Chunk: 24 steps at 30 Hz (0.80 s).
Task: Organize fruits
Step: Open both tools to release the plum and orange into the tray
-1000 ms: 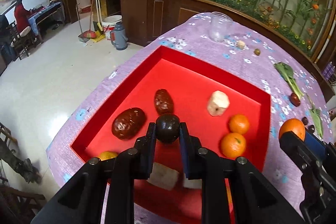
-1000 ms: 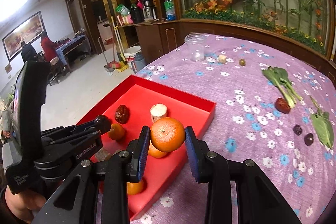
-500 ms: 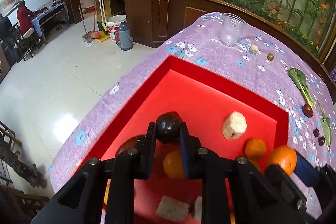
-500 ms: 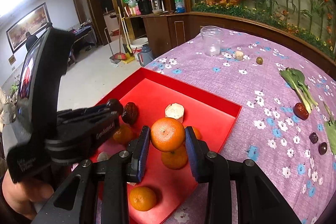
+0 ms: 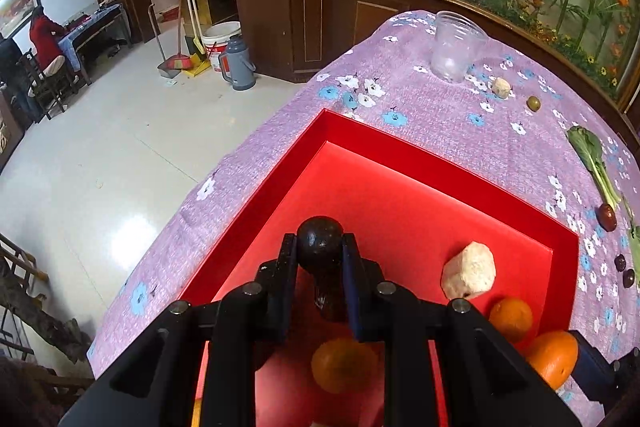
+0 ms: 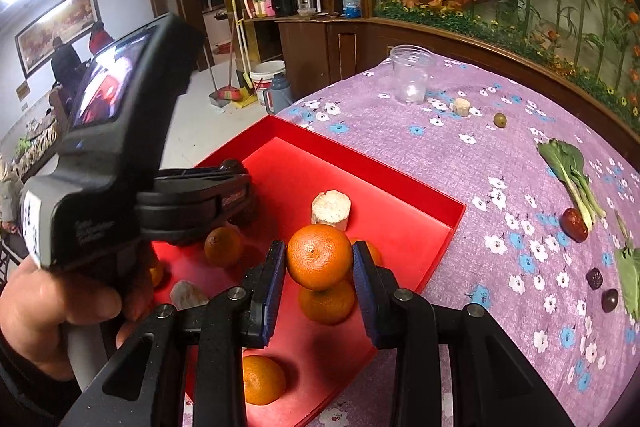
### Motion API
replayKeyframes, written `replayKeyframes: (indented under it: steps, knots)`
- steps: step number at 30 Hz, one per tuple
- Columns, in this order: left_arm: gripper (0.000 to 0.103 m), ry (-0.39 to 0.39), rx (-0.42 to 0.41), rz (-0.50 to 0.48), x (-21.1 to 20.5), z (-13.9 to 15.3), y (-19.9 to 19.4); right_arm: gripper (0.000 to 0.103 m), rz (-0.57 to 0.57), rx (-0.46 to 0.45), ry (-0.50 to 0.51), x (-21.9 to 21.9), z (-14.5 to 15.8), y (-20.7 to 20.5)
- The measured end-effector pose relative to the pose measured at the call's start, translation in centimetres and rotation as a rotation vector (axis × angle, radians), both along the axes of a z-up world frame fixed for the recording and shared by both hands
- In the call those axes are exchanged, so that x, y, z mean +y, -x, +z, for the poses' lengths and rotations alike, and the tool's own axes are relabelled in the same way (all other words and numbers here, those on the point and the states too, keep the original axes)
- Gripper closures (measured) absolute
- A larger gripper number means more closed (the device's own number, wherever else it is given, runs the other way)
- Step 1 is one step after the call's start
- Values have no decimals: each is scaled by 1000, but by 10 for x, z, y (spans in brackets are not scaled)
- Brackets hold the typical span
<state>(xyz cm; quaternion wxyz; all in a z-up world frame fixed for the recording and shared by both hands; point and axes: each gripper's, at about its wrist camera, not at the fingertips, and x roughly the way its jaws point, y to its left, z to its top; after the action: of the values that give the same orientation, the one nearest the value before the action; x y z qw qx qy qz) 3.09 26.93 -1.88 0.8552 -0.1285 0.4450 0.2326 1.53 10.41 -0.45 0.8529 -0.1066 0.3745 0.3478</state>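
Note:
My left gripper [image 5: 319, 247] is shut on a small dark round fruit [image 5: 320, 242], held over the red tray [image 5: 400, 155]. In the right wrist view that gripper [image 6: 230, 171] reaches in from the left, a hand on its handle. Pinched between the blue pads of my right gripper [image 6: 319, 261] is an orange [image 6: 319, 255], above the tray's [image 6: 400, 183] near right part. In the tray lie several oranges [image 6: 327, 301], a pale peeled chunk [image 6: 331, 209] and a dark date, partly hidden by the left gripper.
On the purple flowered cloth [image 6: 460, 155] stand a clear plastic jar [image 6: 412, 79], a pale chunk [image 6: 462, 106], a green olive [image 6: 499, 119], leafy greens [image 6: 568, 167], a red date [image 6: 574, 224] and two dark small fruits [image 6: 602, 289]. The table edge drops to the floor at left.
My left gripper has carried the dark fruit toward the tray's far corner. My right gripper with the orange has come in over the tray.

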Motion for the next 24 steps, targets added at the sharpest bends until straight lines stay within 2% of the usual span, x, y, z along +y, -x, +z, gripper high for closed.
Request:
replayKeyframes:
  steps: [14, 21, 24]
  knots:
    - [82, -28, 9, -23, -1, -1, -17, 66, 9, 14, 16, 4, -8, -3]
    - [82, -47, 16, -79, -10, -1, -26, 66, 22, 13, 19, 4, -7, -1]
    - [77, -64, 28, -87, -13, -1, -30, 65, 28, 17, 26, 5, -9, 2]
